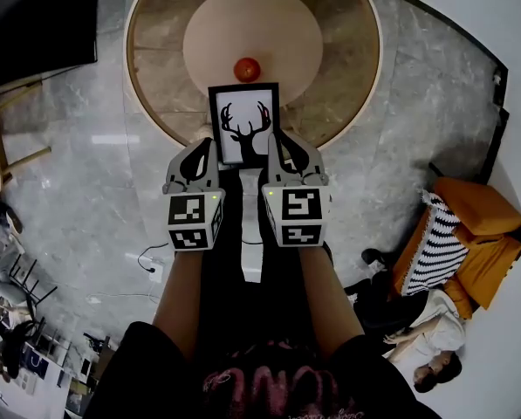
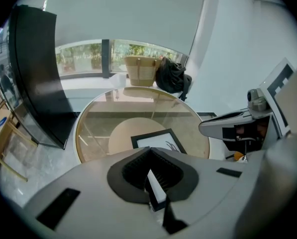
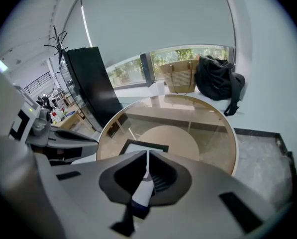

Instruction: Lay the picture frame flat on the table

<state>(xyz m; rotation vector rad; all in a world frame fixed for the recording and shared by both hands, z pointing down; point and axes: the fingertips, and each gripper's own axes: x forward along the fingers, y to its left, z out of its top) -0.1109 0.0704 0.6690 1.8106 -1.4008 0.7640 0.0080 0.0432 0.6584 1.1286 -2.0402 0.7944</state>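
Left gripper view: left gripper (image 2: 152, 171) pinches the near edge of the picture frame (image 2: 156, 140). The right gripper (image 3: 146, 166) pinches the same edge, further right. The frame runs away from both, long axis near-to-far, over the near rim of the round glass table (image 1: 347, 24); contact with the glass is unclear. Both grippers are equally near. Count: two grippers, one frame, one table, one red fruit (image 1: 247, 69) beyond the frame.

Your head camera looks steeply down on the glass table (image 1: 352, 33), which both gripper cameras face across, close behind the picture frame (image 1: 243, 122).
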